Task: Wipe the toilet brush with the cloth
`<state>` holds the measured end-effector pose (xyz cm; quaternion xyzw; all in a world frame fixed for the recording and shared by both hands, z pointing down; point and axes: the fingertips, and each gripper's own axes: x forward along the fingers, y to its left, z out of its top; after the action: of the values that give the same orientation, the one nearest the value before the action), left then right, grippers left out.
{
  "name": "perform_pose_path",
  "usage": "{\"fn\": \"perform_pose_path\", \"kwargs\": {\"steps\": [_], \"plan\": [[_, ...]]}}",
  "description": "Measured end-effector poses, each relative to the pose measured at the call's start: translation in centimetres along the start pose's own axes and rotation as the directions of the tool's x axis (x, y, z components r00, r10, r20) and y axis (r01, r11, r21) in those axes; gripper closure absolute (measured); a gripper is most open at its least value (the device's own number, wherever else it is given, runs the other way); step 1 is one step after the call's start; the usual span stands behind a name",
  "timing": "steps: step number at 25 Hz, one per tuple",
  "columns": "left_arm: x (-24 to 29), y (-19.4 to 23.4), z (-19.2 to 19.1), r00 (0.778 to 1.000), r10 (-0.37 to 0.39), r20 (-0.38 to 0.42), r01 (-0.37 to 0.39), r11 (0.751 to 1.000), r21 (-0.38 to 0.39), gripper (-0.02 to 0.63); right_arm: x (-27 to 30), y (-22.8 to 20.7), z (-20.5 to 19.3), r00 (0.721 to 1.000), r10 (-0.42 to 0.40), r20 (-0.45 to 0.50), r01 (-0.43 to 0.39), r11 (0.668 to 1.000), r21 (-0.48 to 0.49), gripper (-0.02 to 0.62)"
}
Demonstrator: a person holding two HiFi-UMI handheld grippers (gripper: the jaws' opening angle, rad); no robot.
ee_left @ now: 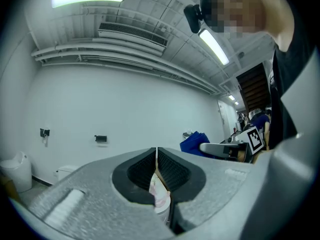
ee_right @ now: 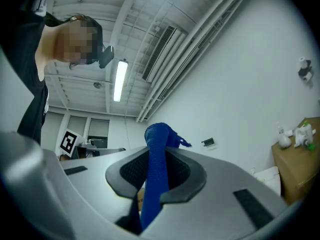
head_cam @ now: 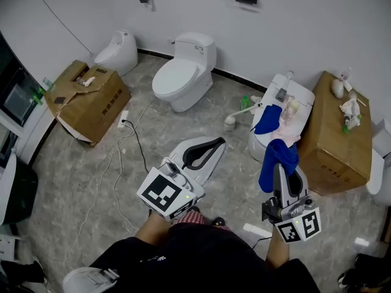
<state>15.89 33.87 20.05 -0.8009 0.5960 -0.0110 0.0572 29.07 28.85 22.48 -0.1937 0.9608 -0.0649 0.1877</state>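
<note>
A blue cloth (head_cam: 276, 157) is being grasped by the right gripper (head_cam: 284, 176). In the right gripper view it is being pinched between the two pads, with its bunched end standing out past the jaw tips and the rest hanging down below them. The left gripper (head_cam: 215, 143) is being held clenched, its pads pressed together. It is at the near left, just beside the right gripper, and both are being pointed toward the far wall. A white long-handled thing, seemingly the toilet brush (head_cam: 239, 112), is lying on the floor farther off. It is well apart from both grippers, between the white toilet (head_cam: 183, 75) at the far middle and the cluttered toilet (head_cam: 303, 96) to the right. A cardboard box (head_cam: 336, 139) is standing at the right of that cluttered toilet.
</note>
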Motion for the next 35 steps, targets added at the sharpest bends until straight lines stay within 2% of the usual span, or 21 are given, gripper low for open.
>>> {"fn": "perform_pose_path", "kwargs": {"steps": [6,12,21,35], "plan": [[0.4,0.7,-0.6,1.000,0.005,-0.011,-0.006,1.000,-0.011,0.598,0.5,-0.4,-0.4,1.000,0.002,-0.011,-0.002,1.000,0.000,0.531],[1.5,2.8,-0.5,1.000,-0.021,-0.009,0.021,1.000,-0.008,0.598,2.3,-1.1,-0.3,1.000,-0.025,-0.002,0.025,1.000,-0.018,0.531],[1.9,8.6,-1.4,0.999,-0.047,-0.009,0.047,0.999,-0.009,0.598,7.6,0.0,-2.3,0.999,-0.041,-0.008,0.041,0.999,-0.029,0.531],[3.4,17.0,-3.4,0.987,-0.157,-0.024,0.157,0.988,-0.009,0.598,15.1,0.2,-5.3,0.989,-0.144,-0.014,0.142,0.987,-0.070,0.531]]}}
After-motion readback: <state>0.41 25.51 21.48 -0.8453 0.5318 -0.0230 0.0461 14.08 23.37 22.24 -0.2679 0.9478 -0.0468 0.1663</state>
